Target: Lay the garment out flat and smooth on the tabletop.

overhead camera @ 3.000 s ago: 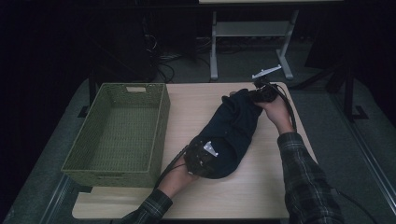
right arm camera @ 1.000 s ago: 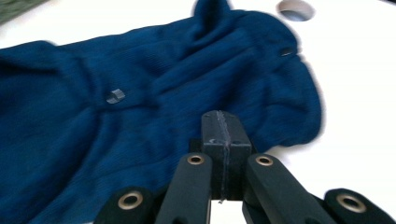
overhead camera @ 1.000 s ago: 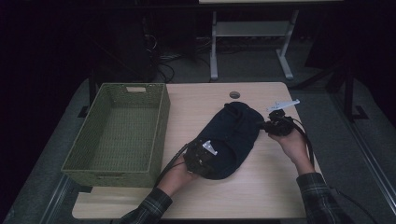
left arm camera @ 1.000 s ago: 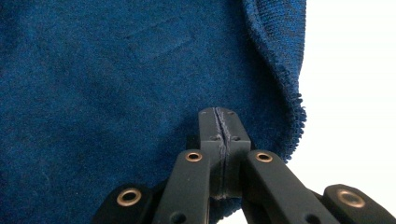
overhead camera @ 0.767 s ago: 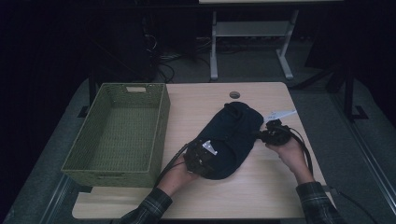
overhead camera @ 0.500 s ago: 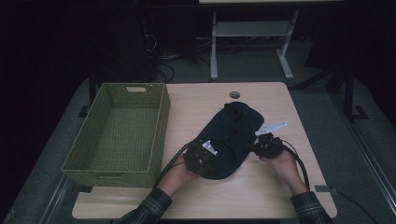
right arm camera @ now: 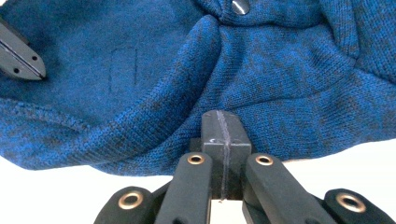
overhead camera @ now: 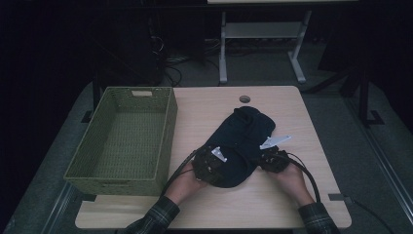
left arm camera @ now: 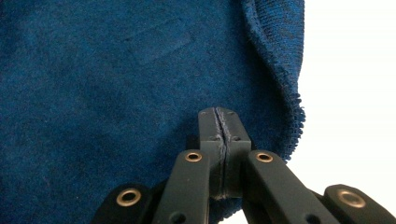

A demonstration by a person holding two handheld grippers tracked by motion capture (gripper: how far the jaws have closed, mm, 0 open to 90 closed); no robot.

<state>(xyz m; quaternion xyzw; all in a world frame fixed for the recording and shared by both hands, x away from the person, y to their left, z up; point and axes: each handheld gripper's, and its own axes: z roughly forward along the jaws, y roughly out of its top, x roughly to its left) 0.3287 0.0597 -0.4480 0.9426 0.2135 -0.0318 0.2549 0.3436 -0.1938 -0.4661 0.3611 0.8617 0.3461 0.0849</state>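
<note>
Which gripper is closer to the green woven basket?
Left. The left gripper sits on the near end of the dark blue knitted garment, beside the green woven basket. The right gripper is at the garment's far side.

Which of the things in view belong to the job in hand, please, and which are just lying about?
In the job:
- blue knitted garment
- left tongs, shut
- right tongs, shut

Lying about:
- green woven basket
- table

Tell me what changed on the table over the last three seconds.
The right gripper let go of the blue knit garment's far end and came back along its right side to the near edge, jaws shut. The left gripper stayed shut at the garment's near end. The green basket did not move.
</note>
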